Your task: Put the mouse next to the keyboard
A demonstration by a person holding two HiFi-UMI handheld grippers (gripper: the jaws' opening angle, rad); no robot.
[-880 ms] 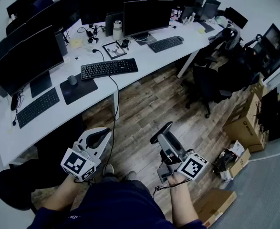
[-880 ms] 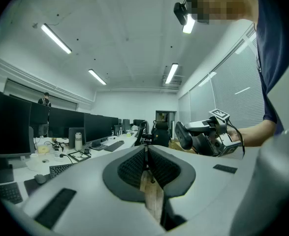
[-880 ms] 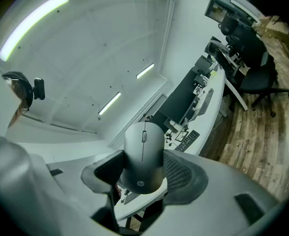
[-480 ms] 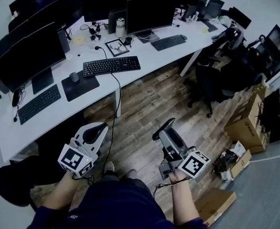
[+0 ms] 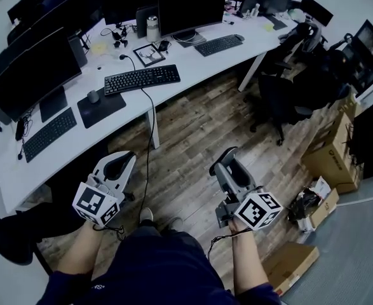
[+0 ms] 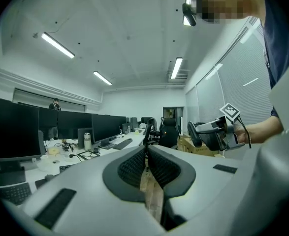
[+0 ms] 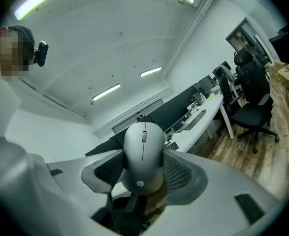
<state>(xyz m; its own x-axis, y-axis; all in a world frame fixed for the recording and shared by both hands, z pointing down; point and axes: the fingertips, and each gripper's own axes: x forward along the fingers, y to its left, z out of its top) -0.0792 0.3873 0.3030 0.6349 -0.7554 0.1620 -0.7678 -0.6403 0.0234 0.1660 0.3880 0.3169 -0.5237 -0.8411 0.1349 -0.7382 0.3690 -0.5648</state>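
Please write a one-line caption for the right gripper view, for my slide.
The right tongs grip a grey mouse between their pads, with an office desk and chair behind.

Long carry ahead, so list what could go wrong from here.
1. The mouse is pinched only by its sides in the right gripper; it may slip while carried.
2. The desk holds several keyboards, including the middle keyboard; the mouse could land beside the wrong one.
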